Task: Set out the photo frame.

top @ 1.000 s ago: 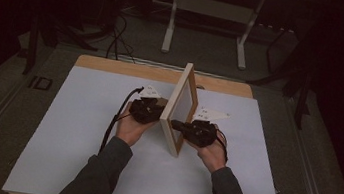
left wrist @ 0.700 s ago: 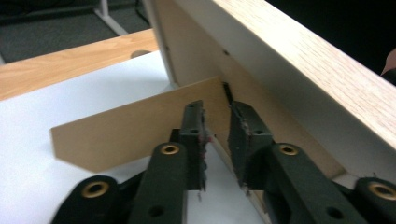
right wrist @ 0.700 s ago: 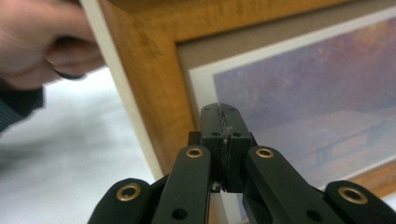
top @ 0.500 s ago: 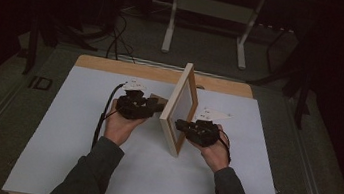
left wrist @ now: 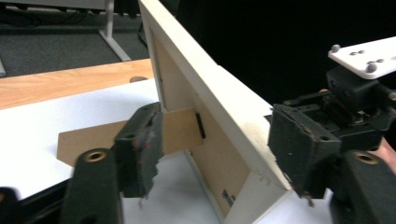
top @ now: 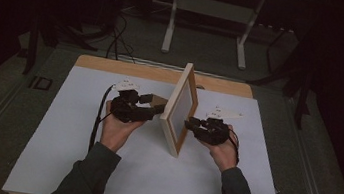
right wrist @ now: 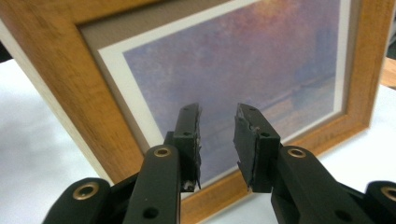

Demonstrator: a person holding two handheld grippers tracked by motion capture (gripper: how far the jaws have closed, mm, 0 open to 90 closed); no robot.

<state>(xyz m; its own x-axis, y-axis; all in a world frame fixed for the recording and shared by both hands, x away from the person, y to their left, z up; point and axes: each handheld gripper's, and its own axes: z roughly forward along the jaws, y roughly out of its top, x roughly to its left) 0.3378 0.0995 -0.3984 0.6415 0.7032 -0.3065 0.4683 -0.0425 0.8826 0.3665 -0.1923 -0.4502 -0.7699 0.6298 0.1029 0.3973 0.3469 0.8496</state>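
Standing on its easel leg (left wrist: 116, 137) on the bench (top: 52, 152), the picture frame (top: 180, 109) is set up; left gripper (top: 156, 109) and right gripper (top: 189, 125), jaws just opening, hold nothing and remain to withdraw

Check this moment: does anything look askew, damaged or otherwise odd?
Nothing stands out. The picture frame stands upright on the white mat, propped on its brown easel stand. Both tongs, left and right, have just been opening, with nothing gripped.
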